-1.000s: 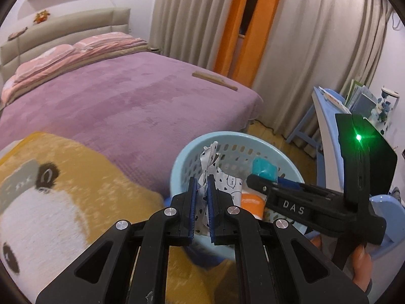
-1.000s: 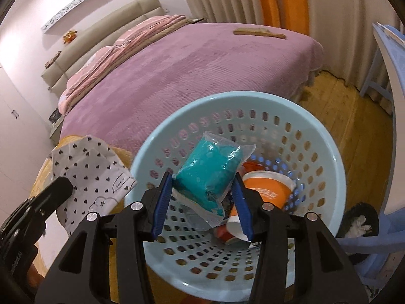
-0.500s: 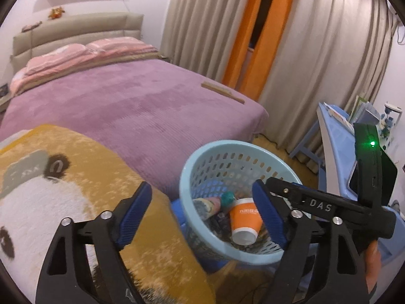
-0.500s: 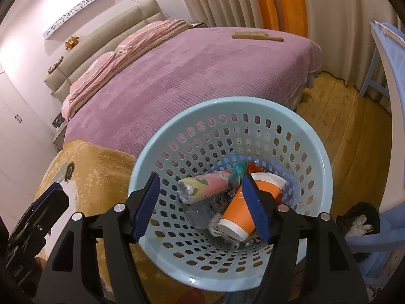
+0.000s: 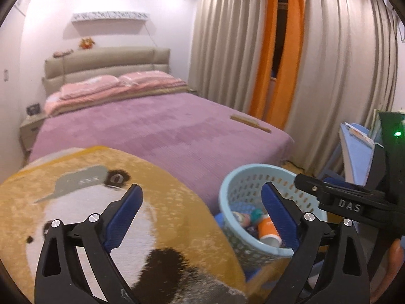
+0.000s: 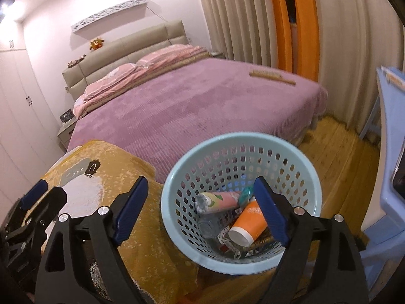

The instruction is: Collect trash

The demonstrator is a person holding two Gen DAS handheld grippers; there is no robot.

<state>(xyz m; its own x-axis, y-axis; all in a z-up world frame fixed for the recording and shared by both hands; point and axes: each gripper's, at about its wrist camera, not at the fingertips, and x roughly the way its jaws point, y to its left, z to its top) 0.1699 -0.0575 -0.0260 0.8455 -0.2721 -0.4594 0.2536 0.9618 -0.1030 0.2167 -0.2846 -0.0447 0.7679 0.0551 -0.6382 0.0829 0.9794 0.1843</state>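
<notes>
A light blue perforated basket [image 6: 240, 136] stands by the foot of the bed. It holds an orange cup [image 6: 249, 221], a pink tube [image 6: 220, 201], a teal packet [image 6: 246, 193] and other scraps. My right gripper [image 6: 200, 181] hovers above the basket's near rim, its jaws opening with nothing between them. My left gripper [image 5: 201, 190] hangs over the yellow blanket to the left of the basket [image 5: 227, 185], its jaws also opening and empty. In the left wrist view the orange cup [image 5: 268, 229] shows inside the basket and the right gripper's body [image 5: 341, 202] reaches in from the right.
A purple bed [image 6: 189, 101] fills the middle, with a wooden stick-like piece [image 6: 272, 76] near its far corner. A yellow blanket with an animal face [image 5: 101, 202] lies at the bed's foot. Blue furniture [image 6: 389, 152] stands at the right, on a wooden floor [image 6: 336, 152].
The left gripper let go of the dotted paper and the right let go of the teal packet, both into the basket. Both jaws opened wide and both grippers drew back and upward.
</notes>
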